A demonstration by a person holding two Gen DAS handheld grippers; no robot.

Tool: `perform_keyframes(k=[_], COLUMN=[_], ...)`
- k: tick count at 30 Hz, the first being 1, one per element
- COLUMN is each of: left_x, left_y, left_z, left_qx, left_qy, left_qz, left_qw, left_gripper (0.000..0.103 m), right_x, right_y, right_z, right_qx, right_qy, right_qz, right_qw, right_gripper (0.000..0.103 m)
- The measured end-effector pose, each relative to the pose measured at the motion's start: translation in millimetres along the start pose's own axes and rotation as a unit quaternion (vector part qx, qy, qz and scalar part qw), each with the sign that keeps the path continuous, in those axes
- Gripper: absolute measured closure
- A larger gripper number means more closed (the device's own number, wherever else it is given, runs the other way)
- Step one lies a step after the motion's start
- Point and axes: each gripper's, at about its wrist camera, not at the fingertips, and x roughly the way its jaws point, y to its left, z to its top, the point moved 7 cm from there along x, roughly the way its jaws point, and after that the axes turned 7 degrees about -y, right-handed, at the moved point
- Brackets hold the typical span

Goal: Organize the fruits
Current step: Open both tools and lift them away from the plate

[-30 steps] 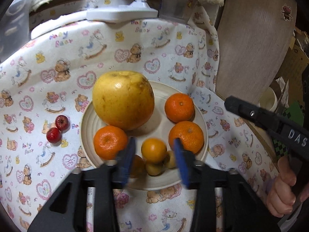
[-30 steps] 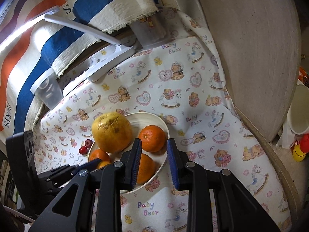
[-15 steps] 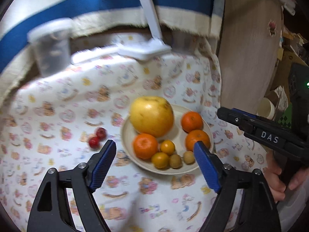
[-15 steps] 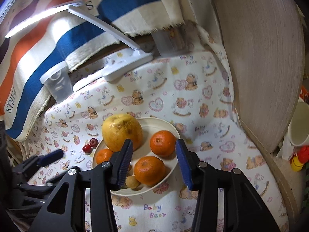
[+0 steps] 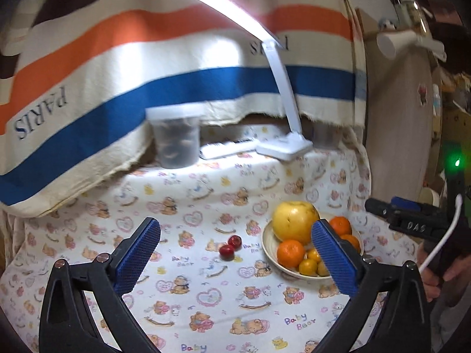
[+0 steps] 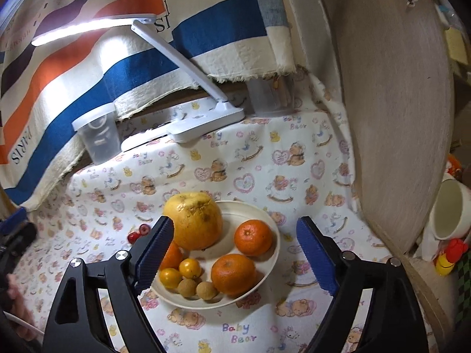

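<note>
A: Where does the fruit sit?

B: Most of it is on the cream plate (image 6: 272, 235) on the counter (image 6: 294, 161): a big yellow pomelo (image 6: 195, 223) at the back, three mandarins, of which the front mandarin (image 6: 234, 273) lies nearest, then small kumquats (image 6: 190, 267) and two brown longans (image 6: 206, 289). Two red cherries (image 5: 230, 245) lie off the plate on the bear-print cloth, just beside its left rim.

A: And the tools?

B: The left hand-held gripper (image 5: 235, 259) has just been spreading its jaws; they stand wide apart with nothing between them. The right hand-held gripper (image 6: 235, 256) has likewise just been parting, its jaws bare above the plate.

A: How would the cherries handle?

B: Probably light, smooth and prone to rolling, and soft enough to bruise. One would take each across its widest part, gently. The pomelo looks heavy and too broad for an easy pinch; the mandarins seem firm yet yielding, best held at the middle.
</note>
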Motion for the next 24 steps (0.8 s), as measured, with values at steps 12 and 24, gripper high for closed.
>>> perform_keyframes(k=[12,24], left_x=[2.6,14.9], left_y=[5.9,47.5], left_z=[-12.0,-20.4], left_qx=[0.001,-0.061], left_qy=[-0.007,0.008], left_qz=[0.007,0.036], left_qw=[1.0000,0.9975], left_gripper=[0.001,0.001], right_x=[-6.2,-6.1], right_y=[12.0,17.5], right_z=[-0.8,-10.8], right_qx=[-0.045,-0.029], right_qy=[-0.034,-0.055], right_qz=[-0.020,-0.029], right_qw=[0.998,0.998], right_gripper=[0.001,0.001])
